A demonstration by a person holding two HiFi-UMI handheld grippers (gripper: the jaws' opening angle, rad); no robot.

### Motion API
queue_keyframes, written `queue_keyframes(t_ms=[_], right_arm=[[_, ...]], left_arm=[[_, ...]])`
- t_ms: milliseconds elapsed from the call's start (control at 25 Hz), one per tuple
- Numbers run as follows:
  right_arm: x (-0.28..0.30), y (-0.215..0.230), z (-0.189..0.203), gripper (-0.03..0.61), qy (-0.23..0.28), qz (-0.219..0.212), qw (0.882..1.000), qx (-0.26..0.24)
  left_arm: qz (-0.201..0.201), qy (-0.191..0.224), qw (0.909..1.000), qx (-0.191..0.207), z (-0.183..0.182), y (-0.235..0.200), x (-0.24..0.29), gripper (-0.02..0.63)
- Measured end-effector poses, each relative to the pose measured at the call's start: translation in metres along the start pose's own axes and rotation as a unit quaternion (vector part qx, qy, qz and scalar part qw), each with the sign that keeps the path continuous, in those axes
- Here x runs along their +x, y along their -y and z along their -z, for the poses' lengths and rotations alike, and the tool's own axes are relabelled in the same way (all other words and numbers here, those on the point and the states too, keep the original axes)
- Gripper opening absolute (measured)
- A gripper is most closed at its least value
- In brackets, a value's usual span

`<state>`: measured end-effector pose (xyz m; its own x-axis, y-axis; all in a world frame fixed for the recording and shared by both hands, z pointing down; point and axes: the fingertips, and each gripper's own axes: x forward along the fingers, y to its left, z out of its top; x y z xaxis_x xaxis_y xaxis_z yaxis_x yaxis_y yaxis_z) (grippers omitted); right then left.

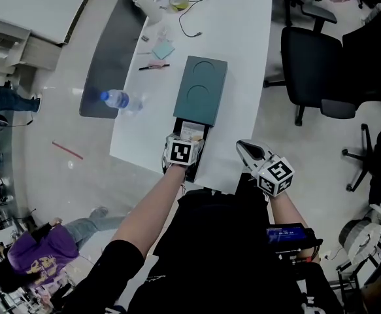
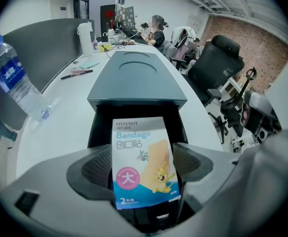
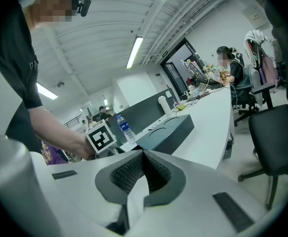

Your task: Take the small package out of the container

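A teal container [image 1: 200,90] [image 2: 136,78] lies on the white table [image 1: 242,57], its black drawer [image 1: 189,150] pulled out toward me. In the drawer's opening stands a small bandage package [image 2: 143,162] [image 1: 191,133], white and blue with a pink circle. My left gripper [image 2: 143,169] [image 1: 187,141] is at the drawer, open wide, with the package between its pads. Whether the pads touch it I cannot tell. My right gripper [image 3: 143,157] [image 1: 244,146] hangs off the table's near edge, right of the drawer, shut with nothing in it. The container [image 3: 166,132] shows beyond it.
A water bottle [image 1: 120,100] [image 2: 15,83] lies left of the container near the table's left edge. A pen [image 1: 154,66], notes and cables sit farther back. A dark partition [image 1: 105,51] runs along the left. Black office chairs [image 1: 314,57] stand to the right.
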<state>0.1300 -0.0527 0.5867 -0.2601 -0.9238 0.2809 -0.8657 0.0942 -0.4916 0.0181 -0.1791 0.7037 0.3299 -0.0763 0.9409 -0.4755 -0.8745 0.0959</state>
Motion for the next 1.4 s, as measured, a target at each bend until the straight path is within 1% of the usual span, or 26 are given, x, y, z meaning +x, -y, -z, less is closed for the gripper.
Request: queue_keyframes(t_ms=[160, 280, 360, 400, 520, 560, 680, 840, 1040, 1400], right_arm=[[0.001, 0.001, 0.002, 0.025, 0.002, 0.002, 1.0, 0.003], [-0.001, -0.001, 0.002, 0.025, 0.001, 0.004, 1.0, 0.005], [0.001, -0.003, 0.0, 0.025, 0.0, 0.006, 1.0, 0.005], [0.004, -0.005, -0.002, 0.025, 0.001, 0.006, 1.0, 0.004], [0.014, -0.008, -0.006, 0.025, 0.003, 0.004, 1.0, -0.002], [0.014, -0.009, -0.005, 0.026, 0.003, 0.005, 1.0, -0.004], [0.009, -0.011, 0.001, 0.025, -0.001, 0.009, 1.0, -0.008], [0.009, -0.021, 0.002, 0.026, -0.001, 0.013, 1.0, -0.013], [0.013, -0.038, 0.002, 0.025, 0.0, 0.02, 1.0, -0.024], [0.014, -0.057, 0.002, 0.025, 0.016, 0.059, 0.998, -0.033]], left_arm=[[-0.006, -0.017, 0.9998, -0.002, 0.001, 0.0, 0.003, 0.388], [-0.008, -0.02, 0.9998, 0.001, 0.0, 0.0, 0.002, 0.385], [-0.027, -0.037, 0.9989, 0.005, 0.006, -0.01, -0.005, 0.382], [-0.032, -0.037, 0.9988, 0.005, 0.006, -0.016, -0.008, 0.38], [0.004, 0.004, 0.9999, -0.009, -0.009, -0.011, -0.016, 0.379], [0.01, 0.013, 0.9998, -0.01, -0.011, -0.009, -0.019, 0.379], [0.021, 0.031, 0.9993, -0.01, -0.01, -0.003, -0.024, 0.379], [0.046, 0.048, 0.9975, -0.023, -0.006, -0.002, -0.03, 0.379], [0.074, 0.078, 0.994, -0.02, -0.003, -0.004, -0.046, 0.379], [0.105, 0.118, 0.9874, -0.003, 0.001, -0.013, -0.065, 0.379]])
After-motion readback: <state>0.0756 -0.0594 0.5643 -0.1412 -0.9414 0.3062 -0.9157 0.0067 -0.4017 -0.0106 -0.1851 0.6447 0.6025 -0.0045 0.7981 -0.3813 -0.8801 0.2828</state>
